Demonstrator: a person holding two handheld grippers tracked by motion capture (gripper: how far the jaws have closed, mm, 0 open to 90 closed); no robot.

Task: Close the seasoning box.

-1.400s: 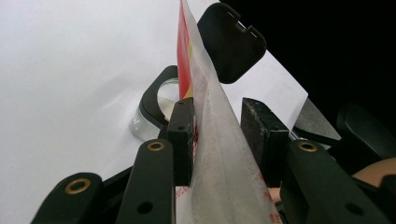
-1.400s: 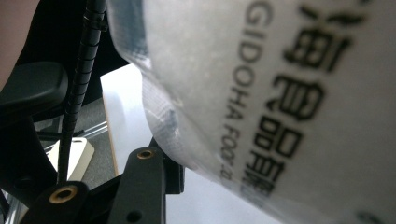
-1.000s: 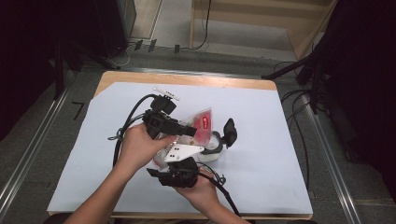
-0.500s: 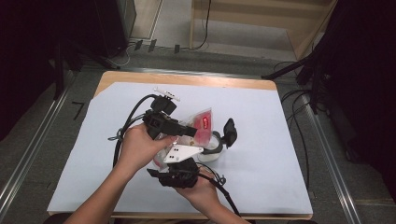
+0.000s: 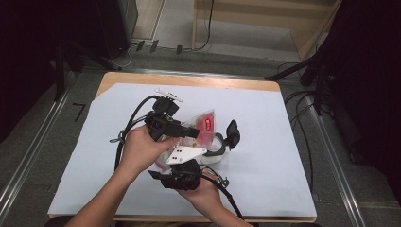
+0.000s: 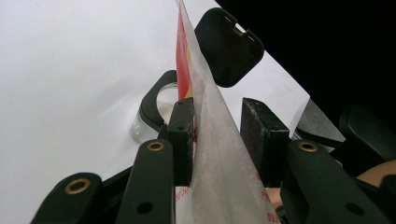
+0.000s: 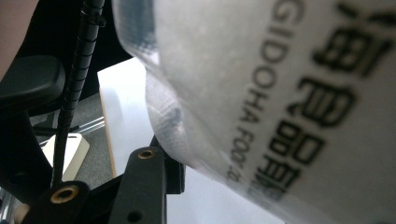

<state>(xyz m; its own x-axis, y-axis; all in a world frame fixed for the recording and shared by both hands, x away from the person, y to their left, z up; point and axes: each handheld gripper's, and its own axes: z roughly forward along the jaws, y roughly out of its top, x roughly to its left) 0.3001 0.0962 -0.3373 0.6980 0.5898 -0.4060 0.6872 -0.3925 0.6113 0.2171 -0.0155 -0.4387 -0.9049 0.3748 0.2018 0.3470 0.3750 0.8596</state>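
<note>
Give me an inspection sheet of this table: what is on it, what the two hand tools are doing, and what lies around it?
Surface: wooden table under a white sheet.
Job's things: clear pouch with a red label, held up over a round jar whose black lid stands flipped open.
Clutter: nothing seen.
Grippers: left gripper has the pouch between its jaws, one pad against it, the other with a gap, in the left gripper view; right gripper sits under the pouch, and its grip cannot be told.
Cables: a black cable trails from the left gripper, another from the right.
Surroundings: grey floor, loose floor cables, wooden frame behind.
</note>
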